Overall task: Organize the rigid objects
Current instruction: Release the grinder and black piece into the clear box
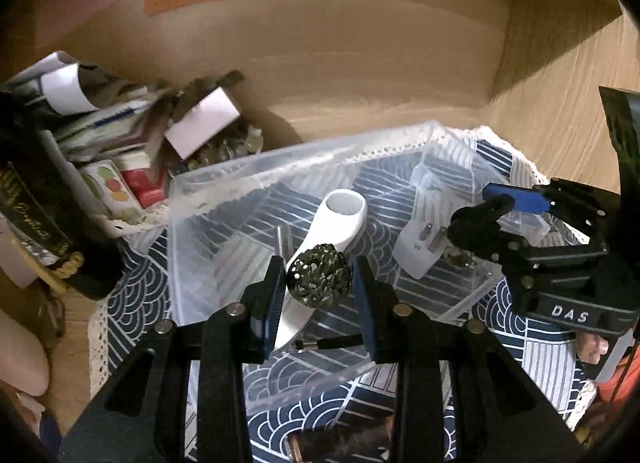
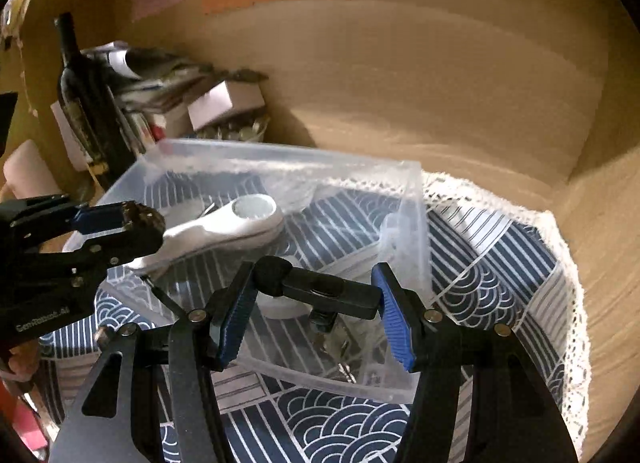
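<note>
A clear plastic bin [image 1: 192, 199] stands on a blue patterned cloth; it also shows in the right wrist view [image 2: 416, 199]. My left gripper [image 1: 320, 283] is shut on a dark metal openwork ball [image 1: 320, 281], held over the bin. In the bin lie a white handled tool [image 1: 344, 219] [image 2: 236, 227], a white plug adapter [image 1: 420, 247] and keys [image 2: 336, 343]. My right gripper [image 2: 314, 315] is shut on a black bar-shaped object [image 2: 320, 291] above the bin's right side; it also shows in the left wrist view [image 1: 496, 207].
The blue patterned cloth [image 2: 500, 263] with a lace edge covers the wooden shelf. A dark wine bottle [image 2: 80, 95], stacked papers and boxes [image 1: 120, 131] and a small white box [image 1: 200, 127] crowd the back left. Wooden walls [image 2: 400, 63] enclose the space.
</note>
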Demonstrator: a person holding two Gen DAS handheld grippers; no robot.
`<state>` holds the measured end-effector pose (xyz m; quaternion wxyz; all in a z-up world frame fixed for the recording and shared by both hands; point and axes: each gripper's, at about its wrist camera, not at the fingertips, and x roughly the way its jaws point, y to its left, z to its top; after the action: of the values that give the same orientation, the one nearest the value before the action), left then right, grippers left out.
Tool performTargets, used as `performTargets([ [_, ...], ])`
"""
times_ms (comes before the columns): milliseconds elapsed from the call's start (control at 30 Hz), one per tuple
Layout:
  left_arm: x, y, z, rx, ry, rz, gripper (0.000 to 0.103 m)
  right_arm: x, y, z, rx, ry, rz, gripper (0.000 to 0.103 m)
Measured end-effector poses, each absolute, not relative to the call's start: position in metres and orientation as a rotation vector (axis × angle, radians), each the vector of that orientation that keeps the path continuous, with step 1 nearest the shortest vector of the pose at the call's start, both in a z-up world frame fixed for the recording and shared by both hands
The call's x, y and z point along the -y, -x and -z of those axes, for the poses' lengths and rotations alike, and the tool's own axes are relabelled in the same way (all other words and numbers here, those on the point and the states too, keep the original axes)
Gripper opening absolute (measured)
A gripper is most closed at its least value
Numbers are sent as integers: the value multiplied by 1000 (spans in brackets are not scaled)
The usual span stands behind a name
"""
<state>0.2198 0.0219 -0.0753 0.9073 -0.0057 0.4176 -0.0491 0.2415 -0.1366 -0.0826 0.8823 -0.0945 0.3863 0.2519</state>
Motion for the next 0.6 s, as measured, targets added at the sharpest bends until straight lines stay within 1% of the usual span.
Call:
performTargets([
  [200, -17, -226, 84, -885, 4, 108, 33, 135, -241, 86, -811, 201, -533, 56],
  [300, -16, -227, 83, -880, 5, 103, 34, 134, -241, 86, -816, 202, -529, 63],
  [367, -15, -227, 82, -880, 1, 103, 38, 132, -241, 84, -811, 206, -520, 72],
  [433, -15, -223, 78, -872, 6, 104, 50, 132, -238, 80, -796, 204, -524, 74],
  [467, -15, -221, 76, -867, 8, 104, 53, 132, -236, 77, -789, 204, -528, 74],
  [500, -16, -217, 73, -858, 10, 102, 58, 133, -234, 74, -780, 202, -530, 74],
  [533, -17, -213, 68, -846, 12, 98, 61, 133, -231, 70, -771, 201, -534, 74],
  [600, -19, -204, 60, -823, 13, 87, 64, 134, -225, 63, -754, 196, -545, 74],
])
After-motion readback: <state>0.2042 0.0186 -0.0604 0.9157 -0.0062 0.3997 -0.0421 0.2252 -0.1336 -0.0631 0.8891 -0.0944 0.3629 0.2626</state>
